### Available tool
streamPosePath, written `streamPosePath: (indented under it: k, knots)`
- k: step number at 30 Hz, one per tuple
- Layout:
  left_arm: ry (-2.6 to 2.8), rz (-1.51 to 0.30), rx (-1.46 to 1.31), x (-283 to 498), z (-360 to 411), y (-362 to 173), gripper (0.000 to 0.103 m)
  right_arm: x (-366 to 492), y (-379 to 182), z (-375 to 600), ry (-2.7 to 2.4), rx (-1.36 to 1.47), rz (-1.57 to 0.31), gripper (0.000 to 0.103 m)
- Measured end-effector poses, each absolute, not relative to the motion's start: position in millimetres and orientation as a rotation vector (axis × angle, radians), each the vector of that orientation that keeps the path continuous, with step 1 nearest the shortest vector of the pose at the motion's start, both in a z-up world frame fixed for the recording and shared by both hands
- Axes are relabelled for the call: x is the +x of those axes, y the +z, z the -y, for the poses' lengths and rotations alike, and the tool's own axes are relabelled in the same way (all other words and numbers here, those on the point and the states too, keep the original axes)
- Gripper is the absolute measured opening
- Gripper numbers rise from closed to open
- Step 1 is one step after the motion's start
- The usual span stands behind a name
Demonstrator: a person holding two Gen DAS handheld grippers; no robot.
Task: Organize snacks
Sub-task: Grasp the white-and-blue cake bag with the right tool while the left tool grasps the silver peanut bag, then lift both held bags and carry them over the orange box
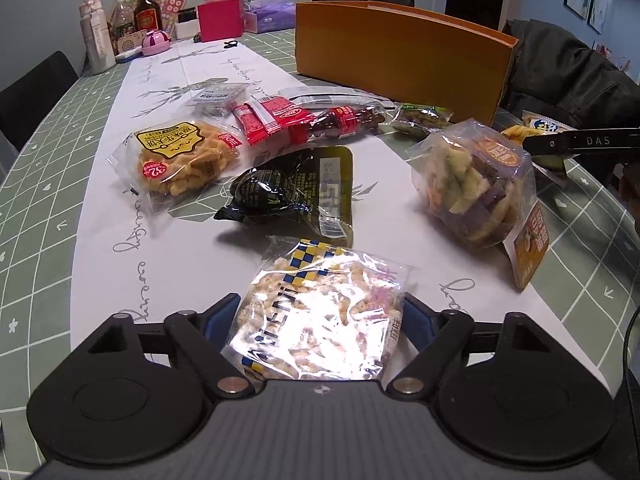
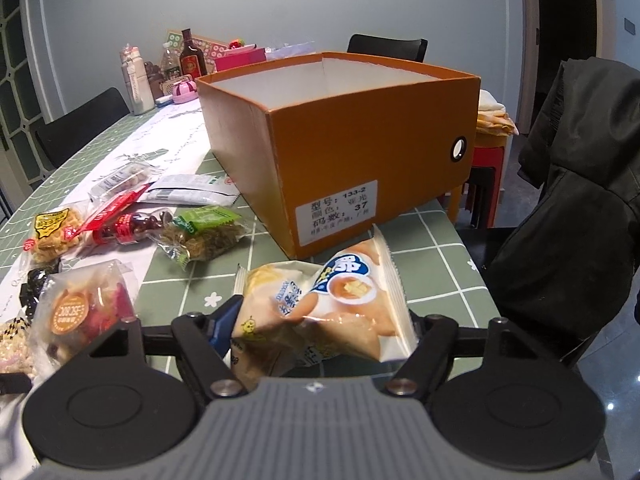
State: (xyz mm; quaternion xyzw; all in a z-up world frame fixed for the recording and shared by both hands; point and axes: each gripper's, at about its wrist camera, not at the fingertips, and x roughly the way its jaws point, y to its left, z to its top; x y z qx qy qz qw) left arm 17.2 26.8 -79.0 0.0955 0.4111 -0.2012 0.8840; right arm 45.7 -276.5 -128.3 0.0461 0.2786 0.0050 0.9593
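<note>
Grey walls stand behind a long table [image 2: 436, 280] covered with a green cloth marked in white squares, and a white paper runner [image 1: 168, 268] with leaf drawings and curly grey writing lies down its middle. Black chairs sit around it, and a dark coat [image 2: 576, 208] hangs over one on the right.

Near the far edge stands a big orange cardboard box [image 2: 360, 152], open on top, white inside, with a white label and a small round hole on its sides. Past it are a brown glass bottle [image 2: 191, 60], a white plastic bottle [image 1: 96, 36] and a bright pink box [image 1: 220, 18].

Crinkly snack packs lie spread on the runner. One see-through bag of bumpy golden fried twists [image 1: 180, 160] has a yellow label. Beside it is a shiny black and dark green foil pack [image 1: 292, 188]. Red wrapped snacks [image 1: 288, 120] lie behind them. On the right stands a puffy clear bag of mixed vegetable chips [image 1: 476, 192] with an orange tag. A green packet of dark leafy bits [image 2: 204, 232] lies just beside the box.

The left gripper [image 1: 320, 320] pinches a flat clear pack of puffed rice cake [image 1: 320, 312] with a blue and yellow checked strip; its blue pads press both sides of the shiny wrap, close over the runner.

The right gripper [image 2: 324, 320] squeezes a soft, puffy cream and orange bag of chips [image 2: 320, 304] with a blue logo, held in front of the orange box above the green cloth.
</note>
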Motion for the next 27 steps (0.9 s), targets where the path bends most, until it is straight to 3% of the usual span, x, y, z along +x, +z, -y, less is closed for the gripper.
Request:
streamPosePath:
  k: [9,18,27]
  knots:
    - [-0.451,-0.835,0.189,10.8,-28.1,-64.5,0.093,34.2,-115.8,277.2,0.03,0.087,-0.533,0.068]
    - [-0.457,-0.733,0.176,21.7,-23.4,-15.8,0.093,13.9,-91.4,284.7,0.044,0.099,-0.467,0.068]
    - [-0.539,-0.628,0.243,64.2,27.6,24.2,0.093,15.3,-48.5,304.8,0.079,0.084,-0.402,0.068]
